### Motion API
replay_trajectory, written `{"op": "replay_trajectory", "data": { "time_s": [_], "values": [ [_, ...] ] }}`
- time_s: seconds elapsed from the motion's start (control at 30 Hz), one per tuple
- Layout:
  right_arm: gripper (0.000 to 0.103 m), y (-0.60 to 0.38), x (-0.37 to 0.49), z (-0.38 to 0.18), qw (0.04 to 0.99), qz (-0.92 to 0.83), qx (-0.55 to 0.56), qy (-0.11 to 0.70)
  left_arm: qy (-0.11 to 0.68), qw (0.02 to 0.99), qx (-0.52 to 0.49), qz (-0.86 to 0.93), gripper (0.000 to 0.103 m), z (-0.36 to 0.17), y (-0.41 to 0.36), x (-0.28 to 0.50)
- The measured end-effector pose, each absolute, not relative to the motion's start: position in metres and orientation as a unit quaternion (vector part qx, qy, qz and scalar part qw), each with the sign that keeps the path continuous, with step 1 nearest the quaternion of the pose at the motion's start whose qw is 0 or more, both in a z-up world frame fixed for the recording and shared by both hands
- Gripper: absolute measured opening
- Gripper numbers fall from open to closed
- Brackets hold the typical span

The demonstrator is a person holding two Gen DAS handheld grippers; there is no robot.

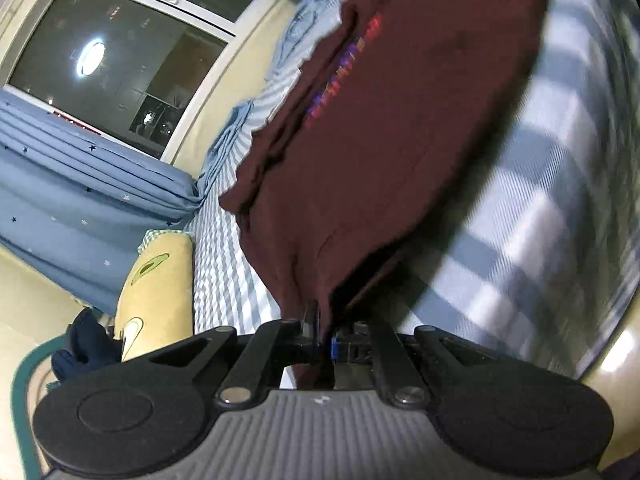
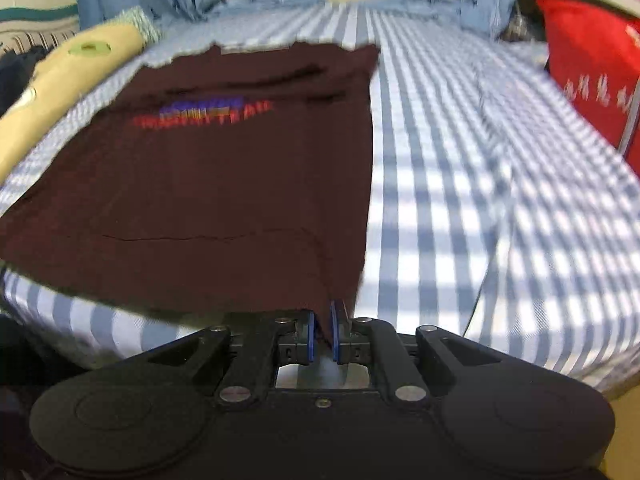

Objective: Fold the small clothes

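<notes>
The dark maroon T-shirt [image 2: 224,184] lies spread across a bed covered by a blue-and-white checked sheet [image 2: 480,184], with its near hem raised off the fabric at two points. A printed graphic in red, blue and orange [image 2: 204,114] runs across the chest area; motion blur makes the lettering unreadable. In the right wrist view, the far part of the shirt rests flat on the sheet, and a seam or fold line crosses the lower part. The right gripper [image 2: 324,332] is clenched on the shirt's near right corner, with cloth pinched between its blue-padded fingers [image 2: 308,336]. The left gripper [image 1: 324,334] is likewise closed on a gathered edge of the same shirt [image 1: 392,128], and the cloth stretches away from its jaws in a taut, tilted panel above the sheet [image 1: 540,200]. In the left wrist view, a cast shadow lies on the sheet beneath the raised cloth. A yellow bolster pillow [image 2: 60,92] with green and white shapes lies beside the shirt along the bed's left edge. Blue curtains [image 1: 80,184] with small star marks hang behind the bed, flanking a dark window [image 1: 116,64] that reflects a round ceiling light. A red cushion [image 2: 592,76] with pale characters stands at the bed's right side, well apart from the shirt.
</notes>
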State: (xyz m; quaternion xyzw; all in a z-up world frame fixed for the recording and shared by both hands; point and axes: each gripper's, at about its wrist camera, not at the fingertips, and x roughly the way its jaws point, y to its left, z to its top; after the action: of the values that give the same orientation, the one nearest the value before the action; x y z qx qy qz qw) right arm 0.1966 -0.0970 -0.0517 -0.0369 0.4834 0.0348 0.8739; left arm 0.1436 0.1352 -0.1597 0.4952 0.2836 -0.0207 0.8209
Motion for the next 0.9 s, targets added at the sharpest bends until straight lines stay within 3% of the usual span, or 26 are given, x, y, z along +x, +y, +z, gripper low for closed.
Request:
{"op": "replay_trajectory", "data": {
  "time_s": [0.27, 0.5, 0.6, 0.63, 0.67, 0.7, 0.73, 0.8, 0.9],
  "values": [
    [0.007, -0.094, 0.187, -0.036, 0.884, 0.031, -0.048, 0.465, 0.278, 0.845, 0.456, -0.014, 0.005, -0.134, 0.143, 0.137],
    [0.007, -0.104, 0.185, -0.068, 0.862, 0.018, -0.035, 0.505, 0.314, 0.85, 0.423, -0.016, 0.006, -0.145, 0.155, 0.136],
    [0.001, -0.109, 0.184, -0.071, 0.855, 0.005, -0.044, 0.516, 0.309, 0.853, 0.422, -0.012, 0.022, -0.139, 0.162, 0.136],
    [0.006, -0.111, 0.183, -0.071, 0.85, 0.005, -0.048, 0.525, 0.304, 0.85, 0.43, -0.011, 0.034, -0.139, 0.164, 0.131],
    [0.012, -0.113, 0.182, -0.07, 0.85, 0.003, -0.047, 0.525, 0.299, 0.85, 0.434, -0.006, 0.053, -0.138, 0.164, 0.123],
    [0.021, -0.115, 0.179, -0.065, 0.852, 0.002, -0.041, 0.523, 0.296, 0.853, 0.431, 0.003, 0.063, -0.135, 0.168, 0.117],
    [0.02, -0.115, 0.176, -0.059, 0.853, 0.002, -0.039, 0.52, 0.296, 0.859, 0.418, 0.012, 0.078, -0.129, 0.174, 0.112],
    [0.022, -0.113, 0.171, -0.042, 0.866, -0.001, -0.044, 0.498, 0.312, 0.878, 0.364, 0.011, 0.081, -0.112, 0.189, 0.108],
    [0.046, -0.106, 0.172, -0.021, 0.887, 0.02, -0.03, 0.461, 0.317, 0.915, 0.249, 0.005, 0.088, -0.081, 0.218, 0.121]
  ]
}}
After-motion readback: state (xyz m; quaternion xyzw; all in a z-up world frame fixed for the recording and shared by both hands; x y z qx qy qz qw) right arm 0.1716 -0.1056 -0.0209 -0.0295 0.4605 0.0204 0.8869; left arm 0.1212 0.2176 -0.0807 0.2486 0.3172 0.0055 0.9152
